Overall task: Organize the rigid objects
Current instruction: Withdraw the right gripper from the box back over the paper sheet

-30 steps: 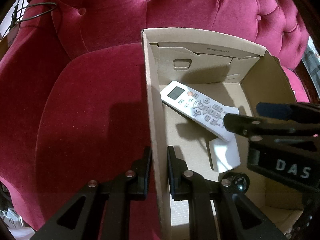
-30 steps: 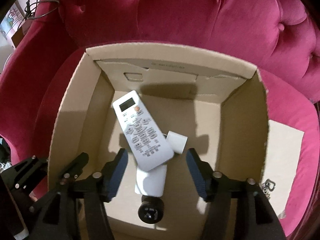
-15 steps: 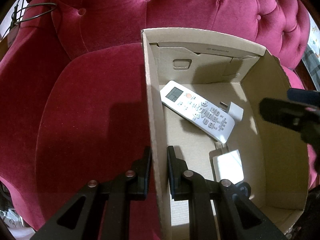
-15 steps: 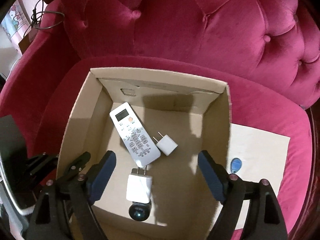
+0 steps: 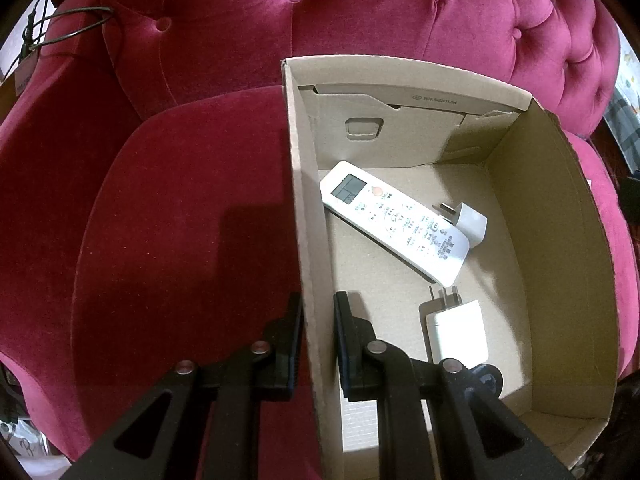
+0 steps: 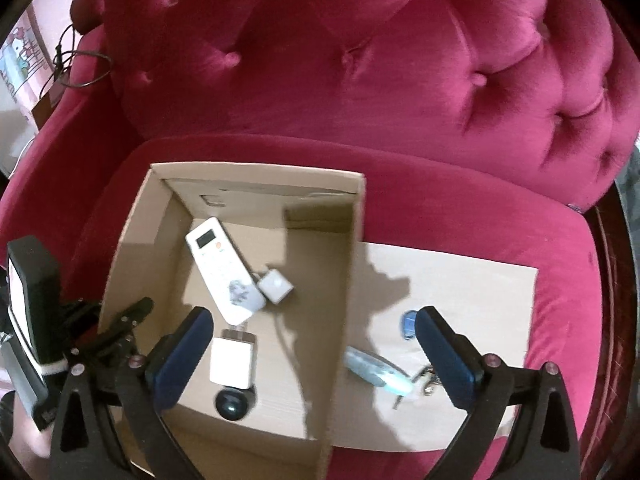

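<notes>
Tool (image 6: 312, 354) opening — charger (image 6: 232, 366) below, unheld.

Between the left gripper's (image 5: 318, 344) fingers stands the cardboard box's (image 5: 298, 216) left wall, clamped, so nothing else passes there. Beyond its right finger the box floor lies bare up to the remote (image 5: 394, 222); a large white charger (image 5: 456, 334) lies right of that finger. The right gripper's (image 6: 312, 354) opening jaws straddle the box's right wall; a light blue object (image 6: 378, 372) and a key ring (image 6: 426, 380) lie just inside its right finger.
</notes>
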Motion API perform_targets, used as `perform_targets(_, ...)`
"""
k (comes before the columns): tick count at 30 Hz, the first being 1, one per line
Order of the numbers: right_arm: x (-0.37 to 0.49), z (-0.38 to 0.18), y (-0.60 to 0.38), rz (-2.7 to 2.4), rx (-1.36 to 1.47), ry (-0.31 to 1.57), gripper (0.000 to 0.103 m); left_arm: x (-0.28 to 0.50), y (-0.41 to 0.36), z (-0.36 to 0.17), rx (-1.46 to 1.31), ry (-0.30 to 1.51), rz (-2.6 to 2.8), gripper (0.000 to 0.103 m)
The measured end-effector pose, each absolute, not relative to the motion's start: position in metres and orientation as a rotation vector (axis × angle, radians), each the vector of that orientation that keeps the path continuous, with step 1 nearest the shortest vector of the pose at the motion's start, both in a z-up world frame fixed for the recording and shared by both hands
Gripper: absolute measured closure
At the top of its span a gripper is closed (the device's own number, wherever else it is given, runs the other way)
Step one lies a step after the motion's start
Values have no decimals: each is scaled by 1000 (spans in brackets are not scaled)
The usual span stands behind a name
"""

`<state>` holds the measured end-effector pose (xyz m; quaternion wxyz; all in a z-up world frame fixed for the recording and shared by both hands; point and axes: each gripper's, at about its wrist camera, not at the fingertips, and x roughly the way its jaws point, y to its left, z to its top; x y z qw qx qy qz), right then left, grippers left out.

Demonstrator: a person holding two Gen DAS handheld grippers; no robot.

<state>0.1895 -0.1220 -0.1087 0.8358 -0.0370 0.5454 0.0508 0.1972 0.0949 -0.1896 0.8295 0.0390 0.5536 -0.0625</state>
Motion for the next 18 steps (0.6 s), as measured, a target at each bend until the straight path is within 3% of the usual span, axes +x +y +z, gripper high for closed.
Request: perform_targets(18,155,-107,-192,-22,-39,1119,0,197,95,-190,84,1174,-131,87)
